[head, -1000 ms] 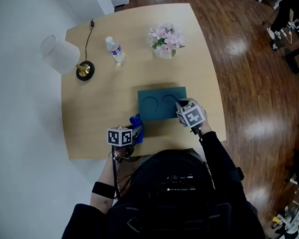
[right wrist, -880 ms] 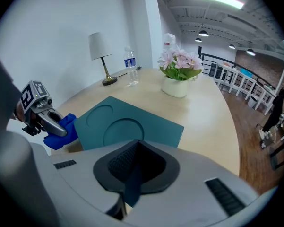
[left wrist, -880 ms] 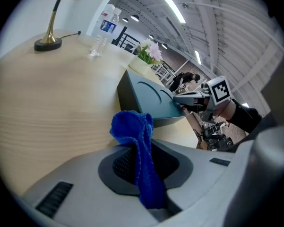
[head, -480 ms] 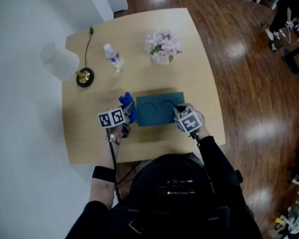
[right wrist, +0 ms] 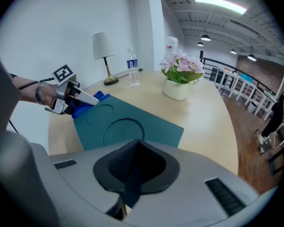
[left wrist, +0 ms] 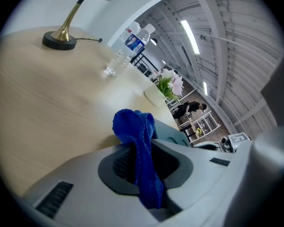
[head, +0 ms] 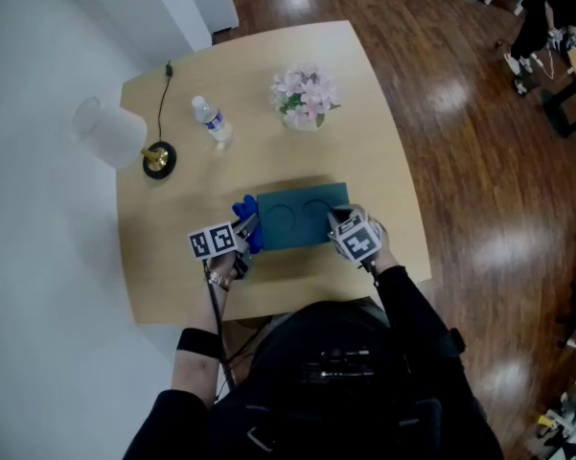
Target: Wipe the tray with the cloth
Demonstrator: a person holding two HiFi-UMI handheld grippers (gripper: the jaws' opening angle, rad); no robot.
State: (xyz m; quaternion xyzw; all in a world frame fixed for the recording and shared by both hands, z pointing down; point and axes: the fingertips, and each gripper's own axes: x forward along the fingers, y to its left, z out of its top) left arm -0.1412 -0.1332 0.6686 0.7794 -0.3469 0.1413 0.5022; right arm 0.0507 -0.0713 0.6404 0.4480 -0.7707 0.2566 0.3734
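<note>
A teal tray [head: 302,214] with two round recesses lies flat on the wooden table [head: 374,132], near its front edge. My left gripper [head: 247,226] is shut on a blue cloth [head: 244,211], which bunches out past the jaws [left wrist: 138,136]. The cloth sits at the tray's left edge; whether it touches the tray I cannot tell. In the right gripper view that cloth [right wrist: 98,97] shows at the tray's [right wrist: 118,122] far corner. My right gripper [head: 337,220] is shut on the tray's near right edge, and a teal strip runs between its jaws [right wrist: 131,186].
At the back of the table stand a white-shaded lamp [head: 125,132] with a cord, a water bottle [head: 211,121] and a pot of pink flowers [head: 302,94]. Bare wood lies between these and the tray. The table's edge is just behind both grippers.
My left gripper has carried the cloth from near the table's front edge forward to the tray's left edge. The right gripper has kept its hold on the tray.
</note>
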